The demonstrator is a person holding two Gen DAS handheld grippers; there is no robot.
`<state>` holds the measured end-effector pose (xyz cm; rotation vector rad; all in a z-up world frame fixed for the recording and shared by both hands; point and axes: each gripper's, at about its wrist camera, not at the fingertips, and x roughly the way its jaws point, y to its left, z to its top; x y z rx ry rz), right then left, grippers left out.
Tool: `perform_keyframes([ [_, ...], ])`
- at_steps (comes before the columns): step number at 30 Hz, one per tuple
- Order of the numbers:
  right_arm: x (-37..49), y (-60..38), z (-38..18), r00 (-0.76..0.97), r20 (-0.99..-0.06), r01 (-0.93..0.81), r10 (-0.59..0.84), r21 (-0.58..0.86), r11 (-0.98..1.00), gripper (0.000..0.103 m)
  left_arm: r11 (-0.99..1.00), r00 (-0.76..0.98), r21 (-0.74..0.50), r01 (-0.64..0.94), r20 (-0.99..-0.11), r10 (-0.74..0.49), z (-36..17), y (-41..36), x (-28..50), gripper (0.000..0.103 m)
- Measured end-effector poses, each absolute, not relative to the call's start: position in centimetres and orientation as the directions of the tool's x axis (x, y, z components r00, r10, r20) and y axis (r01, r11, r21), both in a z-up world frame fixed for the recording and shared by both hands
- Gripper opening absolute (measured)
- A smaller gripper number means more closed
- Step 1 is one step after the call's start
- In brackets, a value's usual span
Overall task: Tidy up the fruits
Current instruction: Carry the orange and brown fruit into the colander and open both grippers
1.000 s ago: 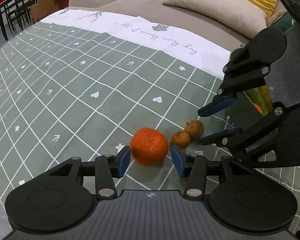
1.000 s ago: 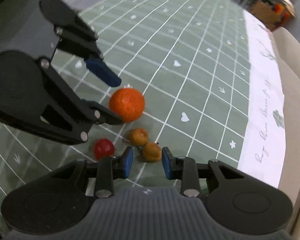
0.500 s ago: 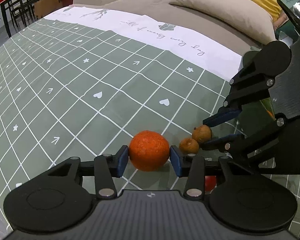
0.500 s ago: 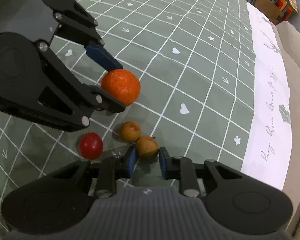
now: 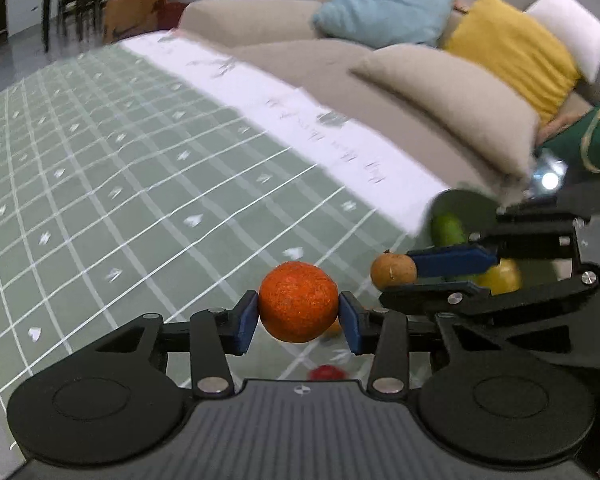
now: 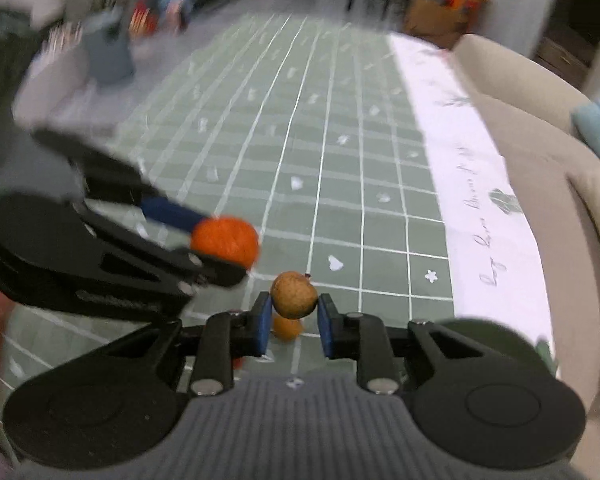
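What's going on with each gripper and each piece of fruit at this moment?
Left gripper: shut on the orange.
Orange: held off the table.
Right gripper: shut on the brown fruit.
Brown fruit: held off the table.
Second brown fruit: lying on the tablecloth.
Red fruit: lying on the tablecloth.

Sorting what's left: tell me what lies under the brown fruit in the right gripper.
Under the brown fruit in the right gripper, a second small orange-brown fruit sits on the tablecloth; its upper part is covered.

left wrist: looking close along its fingers toward the sofa (image 5: 440, 92)
right wrist: facing down the tablecloth (image 6: 320, 168)
shared: both catching the orange (image 5: 298, 307) between left fingers
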<state>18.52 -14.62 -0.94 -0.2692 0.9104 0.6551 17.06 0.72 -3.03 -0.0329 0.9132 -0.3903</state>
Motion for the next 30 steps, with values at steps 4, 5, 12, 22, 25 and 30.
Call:
perform_keyframes([
  [4, 15.6, -18.5, 1.1, 0.520, -0.738, -0.508, 0.430, 0.138, 0.850, 0.020, 0.905, 0.548, -0.204, 0.373, -0.738, -0.393, -1.0, -1.9, 15.7, 0.048],
  [5, 14.9, -19.5, 1.4, 0.538, -0.731, -0.481, 0.420, 0.143, 0.865, 0.020, 0.899, 0.544, -0.209, 0.385, -0.736, -0.404, -0.7, -2.7, 15.4, 0.049],
  [12, 10.9, -26.3, 0.8, 0.613, -0.749, -0.257, 0.252, 0.112, 0.960, 0.020, 0.857, 0.486, -0.218, 0.467, -0.746, -0.455, -0.8, -8.8, 14.7, 0.048],
  [22, 11.5, -30.5, -1.4, 0.585, -0.799, -0.224, 0.139, 0.005, 0.975, 0.020, 0.837, 0.391, -0.136, 0.531, -0.836, -0.384, -2.8, -14.8, 14.8, 0.048],
  [25, 12.3, -30.6, -2.5, 0.559, -0.821, -0.258, 0.115, -0.040, 0.965, 0.020, 0.830, 0.372, -0.117, 0.545, -0.854, -0.365, -3.3, -15.6, 15.0, 0.048],
  [30, 12.7, -30.1, -3.7, 0.523, -0.846, -0.309, 0.104, -0.074, 0.948, 0.020, 0.826, 0.355, -0.098, 0.555, -0.870, -0.342, -3.8, -16.3, 15.3, 0.048],
])
